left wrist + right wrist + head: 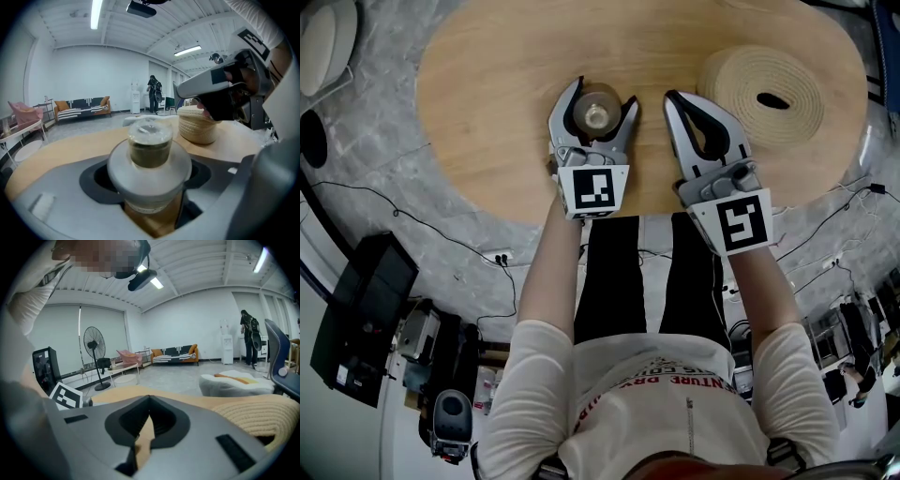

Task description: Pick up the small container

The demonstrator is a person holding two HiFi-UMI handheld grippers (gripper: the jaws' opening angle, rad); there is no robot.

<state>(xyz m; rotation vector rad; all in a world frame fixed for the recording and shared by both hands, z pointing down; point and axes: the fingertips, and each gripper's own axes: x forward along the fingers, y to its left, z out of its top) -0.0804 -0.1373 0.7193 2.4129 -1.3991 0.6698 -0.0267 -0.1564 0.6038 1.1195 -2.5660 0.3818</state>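
head view: container [598, 114] sits on the wood table [487, 112], mid-table toward the near edge, between the jaws of the left gripper [604, 92]; jaws snug on both its sides, pinching it. right gripper [673, 97] just to the right, jaws pressed together, nothing in them. woven basket [731, 80] further right and slightly farther, near the right gripper, apart from it. left gripper view: container [150, 154] dead centre between the jaws, upright, clear top over a wide grey collar, both jaws against its body; basket [199, 126] behind it to the right, sofa [83, 107] and a person [153, 93] far back in the room. right gripper view: jaws meet at the tips, only a sliver of table shows through the gap; basket [255, 416] at right, fan [93, 345] far left
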